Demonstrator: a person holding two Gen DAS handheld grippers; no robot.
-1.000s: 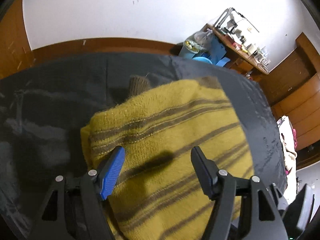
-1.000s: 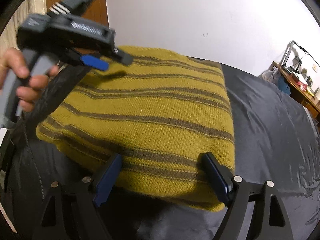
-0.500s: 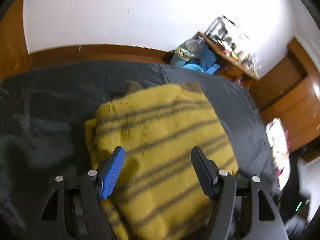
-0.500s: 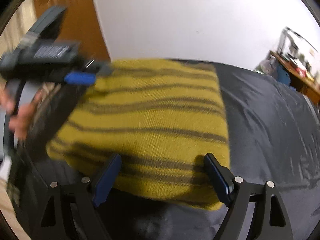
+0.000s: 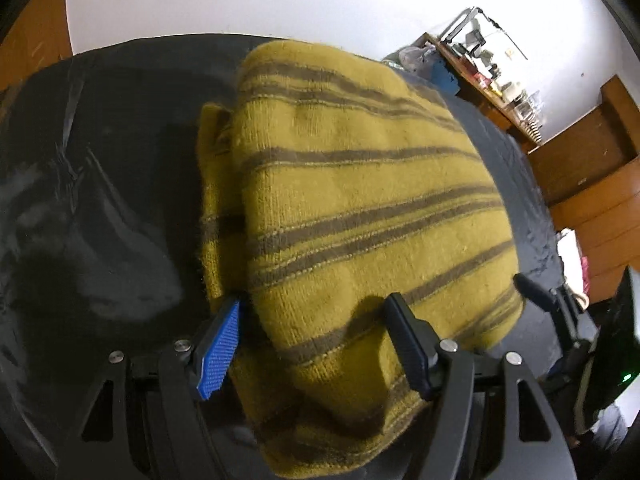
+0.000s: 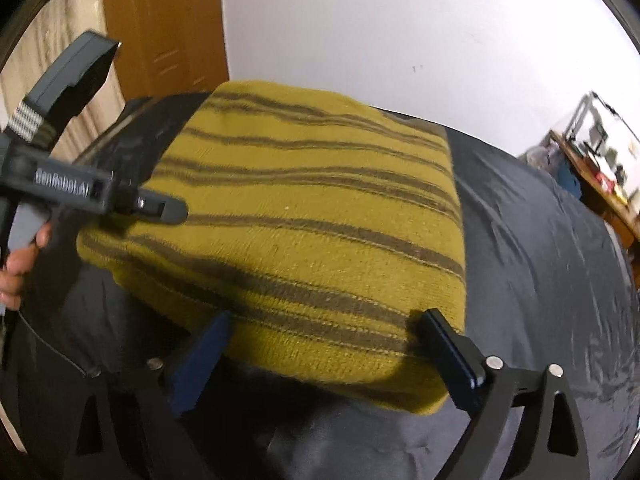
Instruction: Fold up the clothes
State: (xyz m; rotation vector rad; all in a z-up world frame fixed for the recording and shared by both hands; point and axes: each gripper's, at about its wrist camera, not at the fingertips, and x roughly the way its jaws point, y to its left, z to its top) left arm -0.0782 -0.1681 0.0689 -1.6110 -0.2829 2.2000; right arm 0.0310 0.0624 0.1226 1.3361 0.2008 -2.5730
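1. Left gripper (image 5: 312, 344): fingers spread wide, one each side of the near edge of the sweater, closing on nothing. Over the last second it has come in low against the bundle's side; earlier it hovered above the top face.

2. Right gripper (image 6: 324, 356): fingers spread, set against the near edge of the sweater, not pinching it. Its place has hardly changed over the second.

3. Sweater (image 6: 320, 224): mustard knit with brown stripes, lying as a thick, squared bundle on the dark sheet (image 6: 540, 264). Stacked layers show at its left side in the left wrist view. Its shape is much the same as a second ago.

4. Hand (image 6: 18, 268): grips the handle of the left gripper at the far left of the right wrist view.

5. Cluttered desk (image 5: 492, 76): far right, against the white wall, well apart from the work.

Judgement: the sweater already lies folded. With both grippers flanking opposite edges, the bundle is probably being squared, or is about to be lifted or folded again; which of these, the views do not settle.
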